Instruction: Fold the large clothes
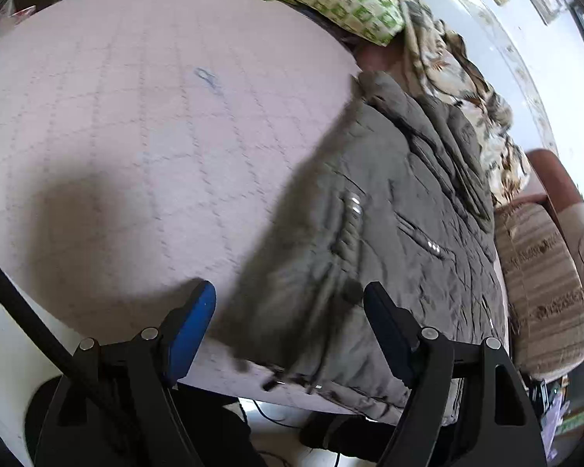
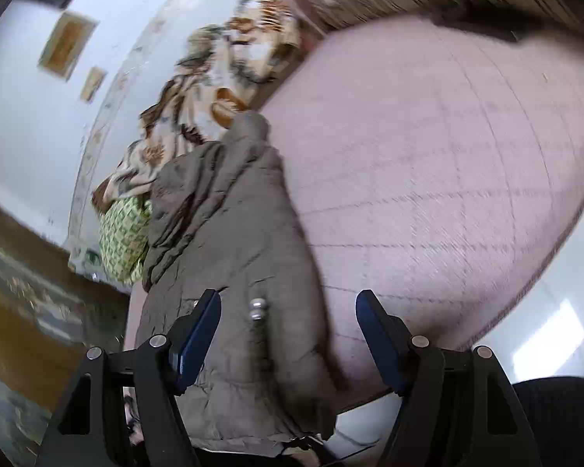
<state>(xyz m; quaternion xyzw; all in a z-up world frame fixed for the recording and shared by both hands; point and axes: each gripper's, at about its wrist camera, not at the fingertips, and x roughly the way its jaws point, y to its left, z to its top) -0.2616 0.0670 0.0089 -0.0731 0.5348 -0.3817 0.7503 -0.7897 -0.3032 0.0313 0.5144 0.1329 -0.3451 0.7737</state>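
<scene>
Left gripper (image 1: 290, 299) and right gripper (image 2: 288, 309) both gape wide, gripping nothing, grey-brown quilted padded jacket (image 1: 389, 233) lying just ahead on pale pink quilted bed cover (image 1: 136, 136).

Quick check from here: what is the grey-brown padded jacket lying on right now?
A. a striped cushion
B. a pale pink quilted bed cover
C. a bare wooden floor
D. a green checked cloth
B: the grey-brown padded jacket lies spread on the pale pink quilted bed cover, which shows around it in both wrist views.

I can read no text anywhere. The striped cushion (image 1: 541, 268) at three o'clock in my left wrist view carries dark lettering, too blurred to make out.
</scene>
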